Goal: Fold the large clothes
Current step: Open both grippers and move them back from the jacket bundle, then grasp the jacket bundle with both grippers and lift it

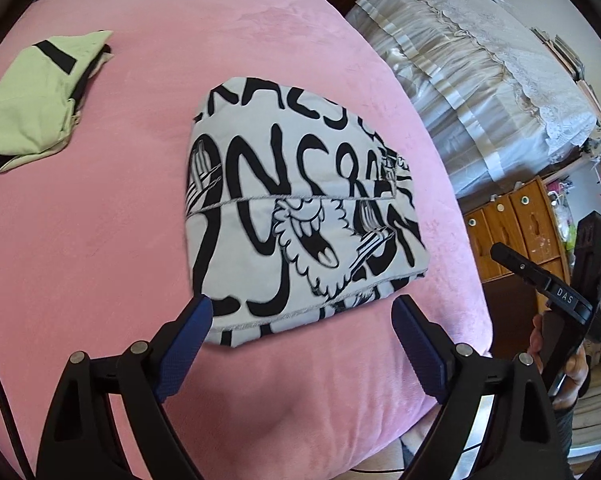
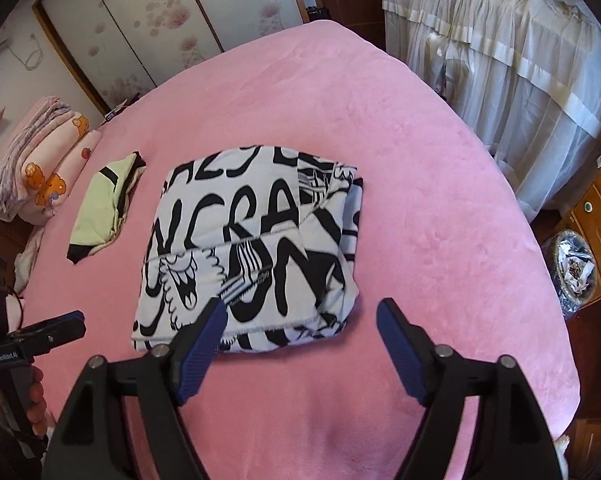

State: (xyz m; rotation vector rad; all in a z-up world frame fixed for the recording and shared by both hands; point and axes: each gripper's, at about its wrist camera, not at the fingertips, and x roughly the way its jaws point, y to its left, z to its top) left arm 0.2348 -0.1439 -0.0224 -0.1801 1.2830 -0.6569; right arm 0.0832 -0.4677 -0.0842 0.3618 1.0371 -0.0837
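Observation:
A white garment with bold black lettering [image 1: 296, 216] lies folded into a compact rectangle on the pink bed cover [image 1: 100, 220]. It also shows in the right wrist view [image 2: 252, 252]. My left gripper [image 1: 302, 312] is open and empty, hovering above the garment's near edge. My right gripper [image 2: 300, 316] is open and empty, above the garment's near right corner. The right gripper's body shows at the right of the left wrist view [image 1: 556, 300]. The left gripper's finger shows at the left edge of the right wrist view [image 2: 56, 330].
A folded pale green garment with black trim [image 1: 32, 96] lies far left on the bed, also in the right wrist view [image 2: 104, 208]. Folded pink bedding [image 2: 40, 160] is stacked at the bed's left. A curtained bed [image 1: 480, 72], wooden drawers [image 1: 512, 228] and a basket [image 2: 576, 272] stand to the right.

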